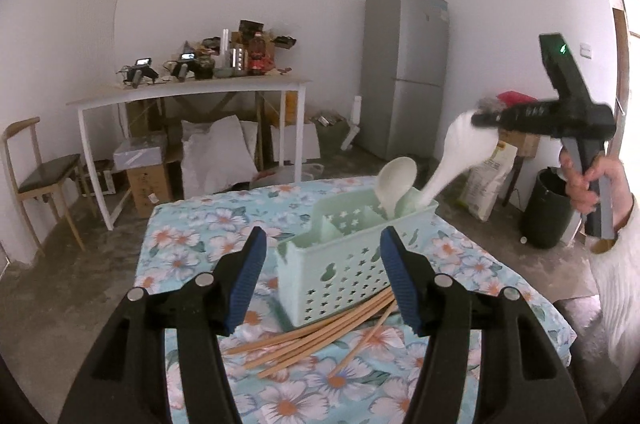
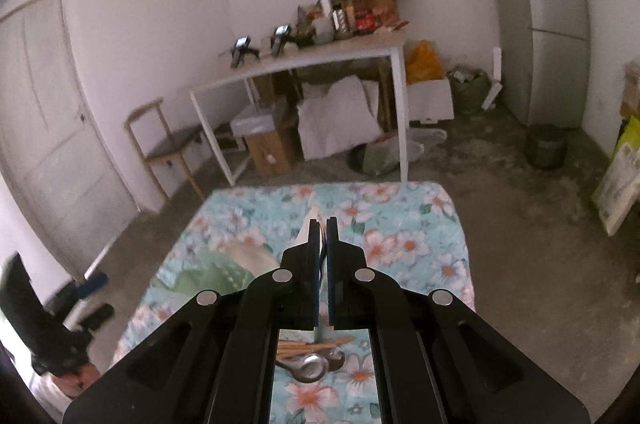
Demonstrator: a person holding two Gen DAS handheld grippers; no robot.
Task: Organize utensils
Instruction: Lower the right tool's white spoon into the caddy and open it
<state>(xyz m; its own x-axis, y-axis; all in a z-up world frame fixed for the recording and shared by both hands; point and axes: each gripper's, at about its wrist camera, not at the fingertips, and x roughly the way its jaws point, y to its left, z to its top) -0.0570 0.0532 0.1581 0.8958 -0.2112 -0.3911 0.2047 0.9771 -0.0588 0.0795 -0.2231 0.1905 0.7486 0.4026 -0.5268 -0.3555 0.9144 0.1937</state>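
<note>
A pale green slotted basket (image 1: 340, 260) stands on the flowered tablecloth (image 1: 224, 224). One white spoon (image 1: 396, 184) stands in its far compartment, bowl up. My right gripper (image 1: 486, 122) is shut on a second white spoon (image 1: 456, 156), whose narrow end dips into the same far corner. In the right wrist view the shut right gripper (image 2: 323, 224) shows the spoon's white edge (image 2: 311, 220), with the blurred basket (image 2: 208, 276) to its left. My left gripper (image 1: 322, 276) is open in front of the basket, holding nothing. Several wooden chopsticks (image 1: 320, 336) lie by the basket's near side.
Metal spoons (image 2: 312, 368) and chopsticks (image 2: 304, 346) lie on the cloth under the right gripper. A white side table (image 1: 188, 92) with clutter, a chair (image 1: 36, 180), a fridge (image 1: 404, 72), a black bin (image 1: 548, 208) and a sack (image 1: 488, 184) stand around the room.
</note>
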